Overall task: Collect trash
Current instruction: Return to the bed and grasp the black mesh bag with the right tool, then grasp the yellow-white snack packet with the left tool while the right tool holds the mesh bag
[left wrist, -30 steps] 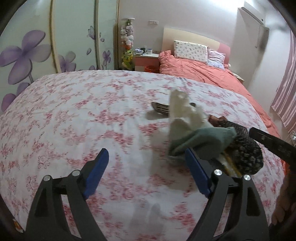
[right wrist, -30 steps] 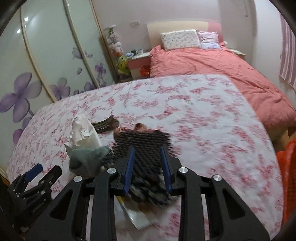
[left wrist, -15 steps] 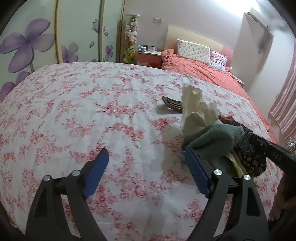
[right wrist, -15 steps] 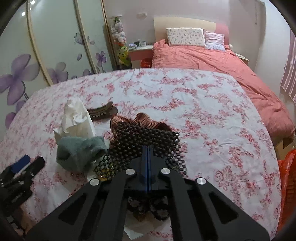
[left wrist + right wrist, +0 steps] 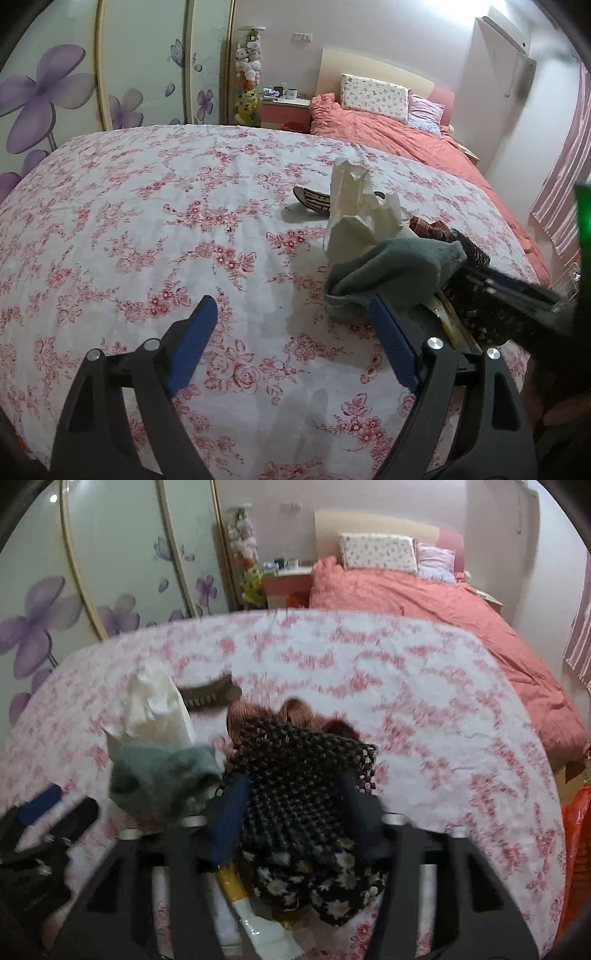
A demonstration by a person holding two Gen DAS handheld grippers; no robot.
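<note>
My left gripper [image 5: 291, 339] has its two blue fingers [image 5: 190, 343] spread wide with nothing between them, and it hovers above the floral bedsheet [image 5: 147, 221]. The right one of these fingers is just beside the near edge of a grey-green cloth [image 5: 391, 277], but I cannot tell if it touches it. My right gripper [image 5: 295, 819] also has its fingers apart, one on each side of a dark beaded mat [image 5: 299, 775]; this view is blurred, so I cannot tell if the pads really press on the mat. Near to me under the mat lies a black cloth with daisies [image 5: 325, 890], and under that a white and yellow wrapper [image 5: 258, 919] shows on the sheet. Left of the mat is the grey-green cloth, and just behind it stands a crumpled white tissue [image 5: 354, 214], which touches the cloth. Farther behind the tissue lies a dark striped sole-shaped thing [image 5: 314, 199], and beside the far edge of the mat I see a reddish-brown woven piece [image 5: 295, 712]. All these things make one small heap on the right half of the sheet. At the far right edge an orange bag [image 5: 576, 849] is partly visible. Far behind is a bed with a coral cover [image 5: 388, 129], and on the left a wardrobe with purple flowers [image 5: 48, 96].
</note>
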